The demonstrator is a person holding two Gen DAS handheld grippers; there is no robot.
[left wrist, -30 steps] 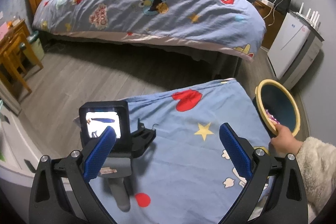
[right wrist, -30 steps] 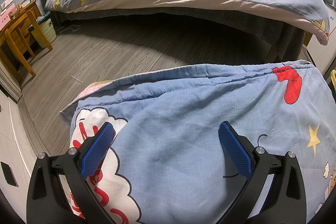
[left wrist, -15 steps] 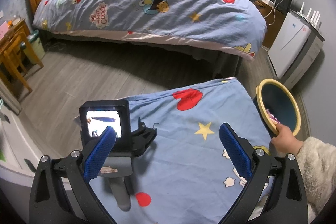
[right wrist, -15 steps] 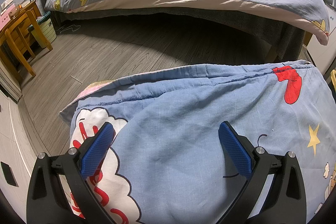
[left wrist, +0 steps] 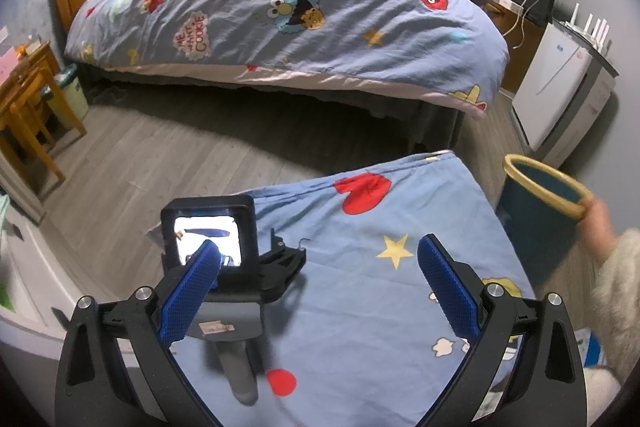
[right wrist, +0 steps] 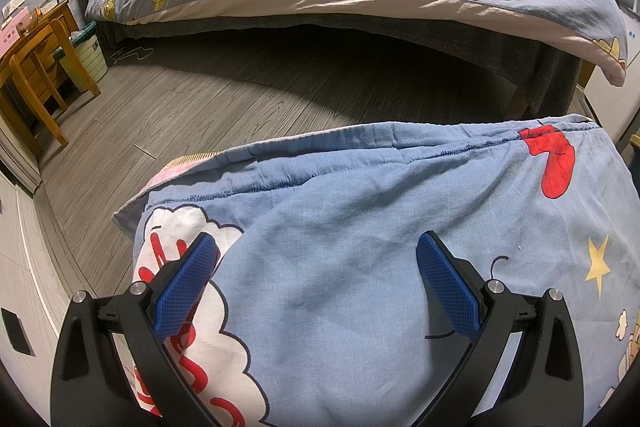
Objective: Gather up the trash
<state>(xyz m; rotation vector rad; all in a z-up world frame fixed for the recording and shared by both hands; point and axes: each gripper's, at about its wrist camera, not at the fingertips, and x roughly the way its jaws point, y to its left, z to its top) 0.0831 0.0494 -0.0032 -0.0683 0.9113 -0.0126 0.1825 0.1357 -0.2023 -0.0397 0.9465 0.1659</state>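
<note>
1. Both grippers are wide open and hold nothing. Our left gripper hangs over the blue cartoon cloth that covers the surface. Our right gripper rests low over the same cloth, and we see it lying at the near left in the left wrist view.
2. We look for trash on the cloth and see none in either view.
3. A bin with a yellow rim sits off the right edge of the cloth. A hand in a fluffy sleeve holds its rim. The bin looks blurry.
4. So the bin lies to the right and a bit far from our left gripper. Our left gripper is the nearer one.
5. We think the next move should turn right, toward the bin.
6. Far off we see a big bed and bare floor.
</note>
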